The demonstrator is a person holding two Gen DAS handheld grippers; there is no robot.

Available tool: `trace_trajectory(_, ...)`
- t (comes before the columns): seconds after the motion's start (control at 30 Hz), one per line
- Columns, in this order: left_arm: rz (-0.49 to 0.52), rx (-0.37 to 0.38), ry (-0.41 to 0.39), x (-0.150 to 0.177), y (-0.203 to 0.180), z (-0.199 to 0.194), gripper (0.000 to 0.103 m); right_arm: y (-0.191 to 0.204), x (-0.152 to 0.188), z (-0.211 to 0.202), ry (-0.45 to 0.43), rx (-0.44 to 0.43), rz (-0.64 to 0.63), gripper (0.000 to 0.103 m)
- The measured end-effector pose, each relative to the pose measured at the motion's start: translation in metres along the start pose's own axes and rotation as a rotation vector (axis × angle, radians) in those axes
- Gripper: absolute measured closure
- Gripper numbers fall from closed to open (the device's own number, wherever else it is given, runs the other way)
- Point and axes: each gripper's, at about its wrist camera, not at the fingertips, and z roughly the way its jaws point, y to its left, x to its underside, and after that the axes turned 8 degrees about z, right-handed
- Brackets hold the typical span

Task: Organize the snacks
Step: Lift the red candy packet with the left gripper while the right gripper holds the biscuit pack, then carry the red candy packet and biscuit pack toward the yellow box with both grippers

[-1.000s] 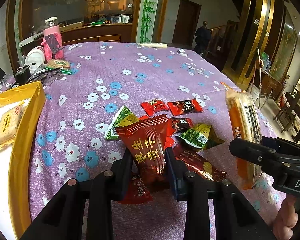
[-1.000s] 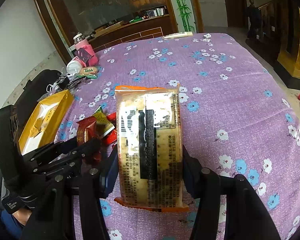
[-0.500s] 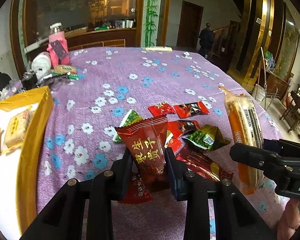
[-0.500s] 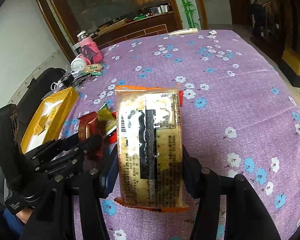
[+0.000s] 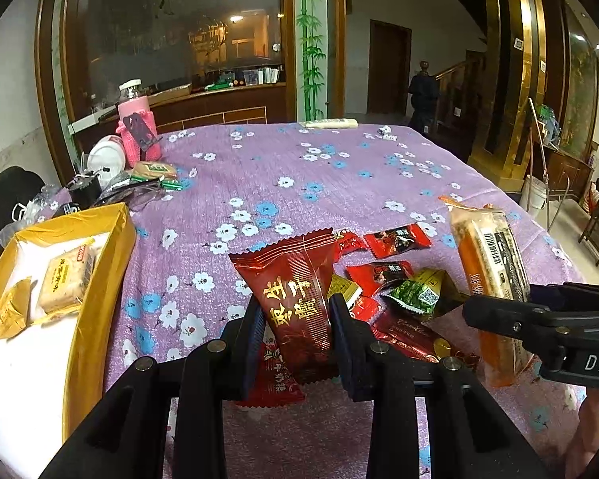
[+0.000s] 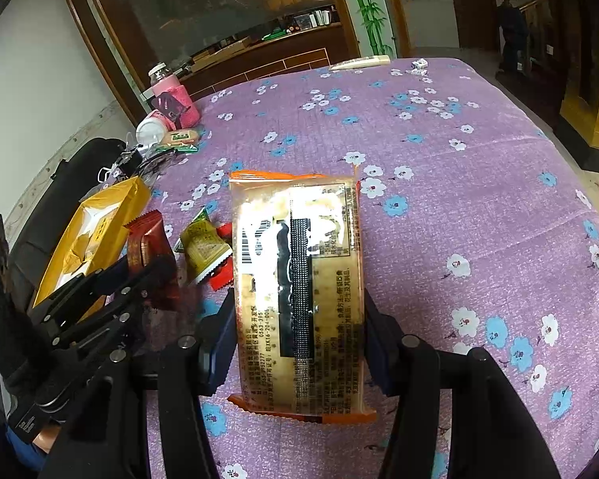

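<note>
Red foil snack packet (image 5: 295, 299) sits clamped in the left gripper (image 5: 295, 335), cracker pack (image 6: 299, 287) clamped in the right gripper (image 6: 299, 343); carry each level over the yellow box (image 5: 100, 263) to the left gripper's left before letting go.

Clutter at the tabletop's far edge, well beyond the fingers

A pink-sleeved bottle (image 5: 136, 127) stands far ahead and left of the fingers on the purple flowered tablecloth (image 5: 339, 167), a white jar (image 5: 107, 159) just beside it. A long pale tube (image 5: 331, 123) lies at the far edge, and a person (image 5: 422, 92) stands beyond.
</note>
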Motion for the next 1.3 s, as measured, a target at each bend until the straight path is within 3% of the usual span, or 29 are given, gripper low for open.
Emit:
trace_trajectory(0.47,-0.044,-0.005,-0.016,0.002,0.004,-0.009,0.07,-0.019,-0.002,0.002,-0.006,-0.026,0.081,0.049)
trace_trajectory(0.77,-0.114,-0.025,0.011,0.004,0.015,-0.005,0.07,-0.019,-0.001,0.015,0.008,0.041,0.054,0.049)
trace_trajectory(0.97,-0.107,0.019,0.043,0.005,0.012,-0.001,0.07,-0.018,-0.002,0.017,0.014,0.048,0.045,0.049)
trace_trajectory(1.3,-0.116,-0.027,-0.025,0.005,0.015,-0.018,0.07,-0.019,-0.002,0.0,-0.034,-0.004,0.067,0.049)
